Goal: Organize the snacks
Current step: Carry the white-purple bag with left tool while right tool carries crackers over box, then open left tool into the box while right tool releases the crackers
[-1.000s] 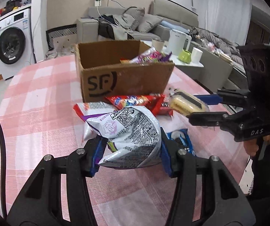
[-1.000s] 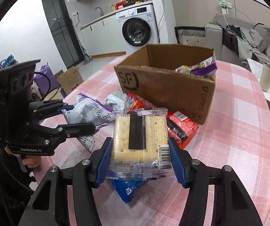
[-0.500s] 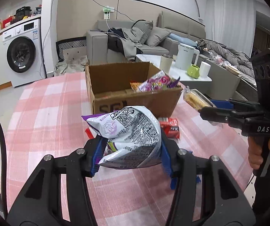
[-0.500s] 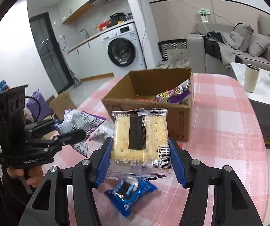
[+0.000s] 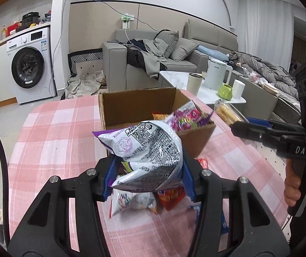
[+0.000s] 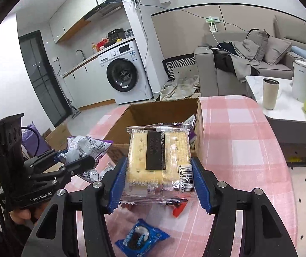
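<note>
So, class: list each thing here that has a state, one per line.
Left gripper: shut on the crisp bag.
Right gripper: shut on the cracker pack.
Cardboard box: open, part filled.
Blue snack packet: lying on the table.

Left gripper (image 5: 148,177) and right gripper (image 6: 159,182), each hand-held, angled downward, blue pads clamped on a packet; wrists apparently side by side.
</note>
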`<state>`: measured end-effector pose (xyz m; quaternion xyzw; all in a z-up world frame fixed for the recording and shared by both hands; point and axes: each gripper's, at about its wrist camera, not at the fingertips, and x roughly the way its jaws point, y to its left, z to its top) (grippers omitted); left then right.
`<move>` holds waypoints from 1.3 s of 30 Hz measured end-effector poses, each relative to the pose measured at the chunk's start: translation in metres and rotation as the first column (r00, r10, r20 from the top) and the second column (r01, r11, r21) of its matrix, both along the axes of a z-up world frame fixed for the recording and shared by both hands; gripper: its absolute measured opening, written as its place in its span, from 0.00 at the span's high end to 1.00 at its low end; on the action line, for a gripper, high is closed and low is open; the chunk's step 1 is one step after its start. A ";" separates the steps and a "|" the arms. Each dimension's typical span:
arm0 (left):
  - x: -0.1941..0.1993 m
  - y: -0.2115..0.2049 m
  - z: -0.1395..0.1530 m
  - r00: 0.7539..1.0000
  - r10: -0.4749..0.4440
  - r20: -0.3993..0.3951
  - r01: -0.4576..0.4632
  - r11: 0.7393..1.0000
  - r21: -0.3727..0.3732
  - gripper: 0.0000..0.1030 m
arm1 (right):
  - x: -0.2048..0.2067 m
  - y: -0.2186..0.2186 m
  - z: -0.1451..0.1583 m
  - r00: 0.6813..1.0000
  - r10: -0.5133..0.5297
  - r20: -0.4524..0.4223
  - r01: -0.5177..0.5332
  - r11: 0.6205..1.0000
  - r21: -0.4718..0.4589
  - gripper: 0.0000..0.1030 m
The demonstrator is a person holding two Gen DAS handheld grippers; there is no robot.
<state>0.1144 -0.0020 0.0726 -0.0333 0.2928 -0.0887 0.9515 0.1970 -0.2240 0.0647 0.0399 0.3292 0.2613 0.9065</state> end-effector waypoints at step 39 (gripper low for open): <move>0.123 0.004 -0.014 1.000 0.008 0.002 -0.008 1.000 0.006 0.52 | 0.110 0.036 -0.032 0.991 -0.074 -0.109 0.085 0.992 0.098 0.43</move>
